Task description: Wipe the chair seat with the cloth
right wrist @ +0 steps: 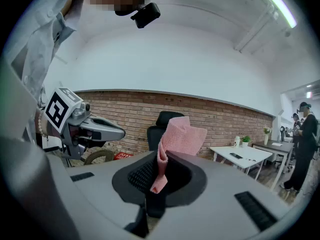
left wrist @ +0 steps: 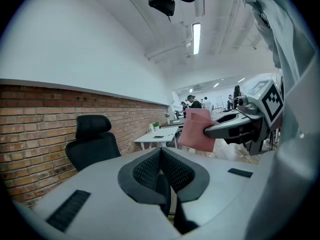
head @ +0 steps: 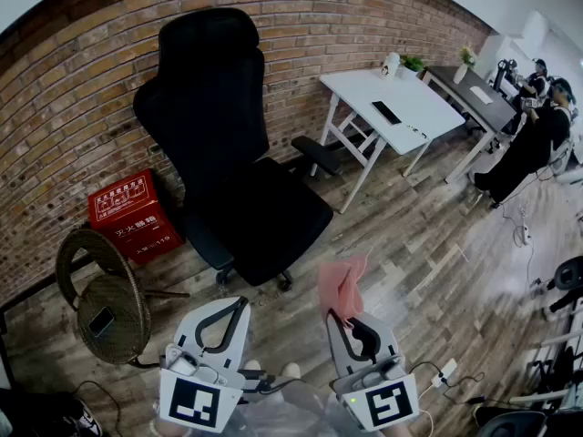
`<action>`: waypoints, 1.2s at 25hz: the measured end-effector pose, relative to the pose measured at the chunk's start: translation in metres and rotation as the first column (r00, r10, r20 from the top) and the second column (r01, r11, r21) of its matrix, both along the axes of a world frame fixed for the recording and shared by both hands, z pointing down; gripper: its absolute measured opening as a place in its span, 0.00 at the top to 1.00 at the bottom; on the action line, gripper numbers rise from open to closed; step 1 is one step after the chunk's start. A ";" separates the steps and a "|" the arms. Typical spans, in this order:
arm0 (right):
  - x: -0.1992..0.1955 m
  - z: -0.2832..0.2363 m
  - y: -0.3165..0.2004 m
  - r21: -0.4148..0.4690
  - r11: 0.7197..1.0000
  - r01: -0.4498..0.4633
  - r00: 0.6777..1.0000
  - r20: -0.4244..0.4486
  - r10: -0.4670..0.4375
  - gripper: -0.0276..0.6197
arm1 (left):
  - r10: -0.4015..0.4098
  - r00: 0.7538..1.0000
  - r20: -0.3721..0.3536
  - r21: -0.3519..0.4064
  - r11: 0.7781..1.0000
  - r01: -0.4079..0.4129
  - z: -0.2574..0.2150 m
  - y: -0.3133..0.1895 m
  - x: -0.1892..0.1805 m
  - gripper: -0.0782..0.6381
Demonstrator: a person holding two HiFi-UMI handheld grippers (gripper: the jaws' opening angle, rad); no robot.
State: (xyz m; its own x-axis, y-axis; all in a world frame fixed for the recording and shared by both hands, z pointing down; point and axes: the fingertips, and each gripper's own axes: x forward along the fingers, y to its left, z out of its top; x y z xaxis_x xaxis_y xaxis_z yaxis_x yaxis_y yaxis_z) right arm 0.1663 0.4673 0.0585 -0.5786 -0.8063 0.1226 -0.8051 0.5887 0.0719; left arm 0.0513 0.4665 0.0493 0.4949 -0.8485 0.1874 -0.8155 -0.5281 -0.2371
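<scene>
A black high-backed office chair (head: 228, 153) stands against the brick wall, its seat (head: 269, 217) facing me. My right gripper (head: 348, 319) is shut on a pink cloth (head: 341, 285), which sticks up past its tips; the cloth (right wrist: 177, 141) shows clamped between the jaws in the right gripper view. My left gripper (head: 225, 321) is shut with nothing in it, its jaws (left wrist: 161, 166) pressed together. Both grippers hang over the wood floor in front of the chair, short of the seat. The chair (left wrist: 92, 144) also appears in the left gripper view, with the pink cloth (left wrist: 197, 130) at the right.
A red box (head: 132, 215) sits by the wall left of the chair, and a round wicker stool (head: 105, 303) with a phone on it stands nearer me. A white table (head: 392, 107) is right of the chair. People work at desks far right (head: 537, 135). Cables lie on the floor (head: 437, 376).
</scene>
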 end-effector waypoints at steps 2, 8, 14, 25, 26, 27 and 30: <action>0.001 0.002 -0.002 0.000 1.000 0.004 1.000 0.001 -0.004 0.87 | -0.003 1.000 -0.002 0.001 1.000 0.003 0.001 -0.001 0.001 0.87; 0.006 0.008 -0.006 -0.014 1.000 0.026 1.000 -0.012 -0.026 0.87 | -0.007 1.000 0.006 0.001 1.000 0.007 0.004 -0.004 0.008 0.87; 0.015 0.006 -0.013 0.004 0.999 0.039 0.999 0.013 -0.039 0.87 | -0.029 1.000 0.008 -0.006 1.000 0.029 0.006 -0.007 0.019 0.87; 0.052 0.009 -0.020 0.048 0.995 0.090 0.996 -0.031 -0.089 0.87 | -0.069 0.997 -0.031 0.020 0.997 0.069 -0.001 -0.009 0.057 0.87; 0.056 0.010 -0.020 0.051 0.994 0.095 0.995 -0.036 -0.093 0.87 | -0.073 0.997 -0.033 0.023 0.997 0.074 -0.001 -0.009 0.062 0.87; 0.059 0.011 -0.021 0.057 0.993 0.101 0.994 -0.039 -0.099 0.87 | -0.077 0.997 -0.030 0.029 0.997 0.077 -0.001 -0.008 0.066 0.87; 0.068 0.014 -0.019 0.072 0.991 0.115 0.992 -0.054 -0.111 0.87 | -0.093 0.995 -0.034 0.035 0.995 0.094 0.001 -0.005 0.075 0.87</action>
State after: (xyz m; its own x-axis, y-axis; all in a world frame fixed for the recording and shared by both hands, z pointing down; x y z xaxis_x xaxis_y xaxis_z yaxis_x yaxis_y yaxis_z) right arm 0.2348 0.4487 0.0724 -0.6614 -0.7440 0.0953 -0.7280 0.6673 0.1573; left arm 0.1265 0.4615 0.0499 0.4184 -0.8973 0.1409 -0.8685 -0.4406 -0.2270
